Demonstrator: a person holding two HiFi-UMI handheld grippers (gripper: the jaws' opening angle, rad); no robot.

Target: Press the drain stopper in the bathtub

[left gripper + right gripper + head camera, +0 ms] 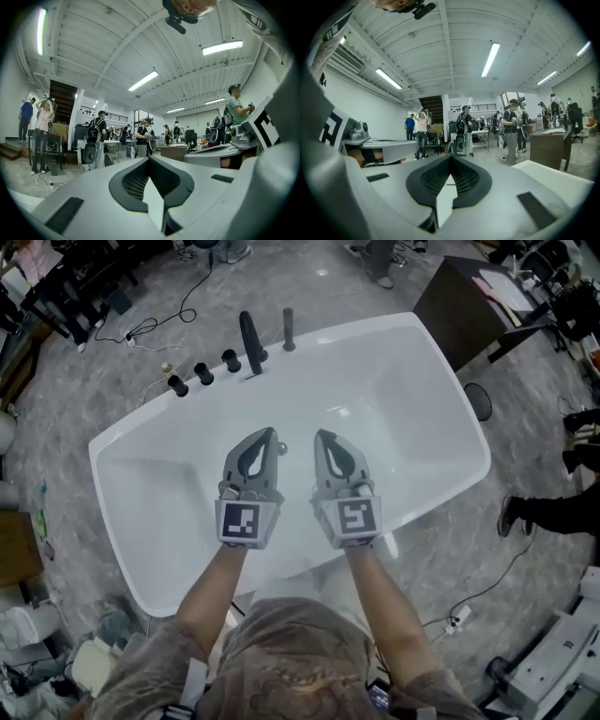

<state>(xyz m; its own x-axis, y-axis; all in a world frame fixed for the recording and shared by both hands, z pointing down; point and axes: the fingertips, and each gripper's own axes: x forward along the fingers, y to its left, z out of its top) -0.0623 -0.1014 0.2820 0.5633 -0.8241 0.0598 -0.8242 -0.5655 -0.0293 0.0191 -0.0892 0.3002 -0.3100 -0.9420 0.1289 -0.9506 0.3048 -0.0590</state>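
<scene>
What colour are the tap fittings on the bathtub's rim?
Black tap fittings, set against the white bathtub; they show best in the head view.

Head view: the floor of the bathtub (pixel 441 427) under the left gripper (pixel 267 434) and right gripper (pixel 323 436) is hidden by them. A small round object (pixel 279 445) just beside the left gripper's fingers is too small to identify. The person's torso (pixel 281 662) is cut off by the lower edge. Gripper views: the people (pixel 513 129) beyond the fingers are too small to make out in detail.
</scene>
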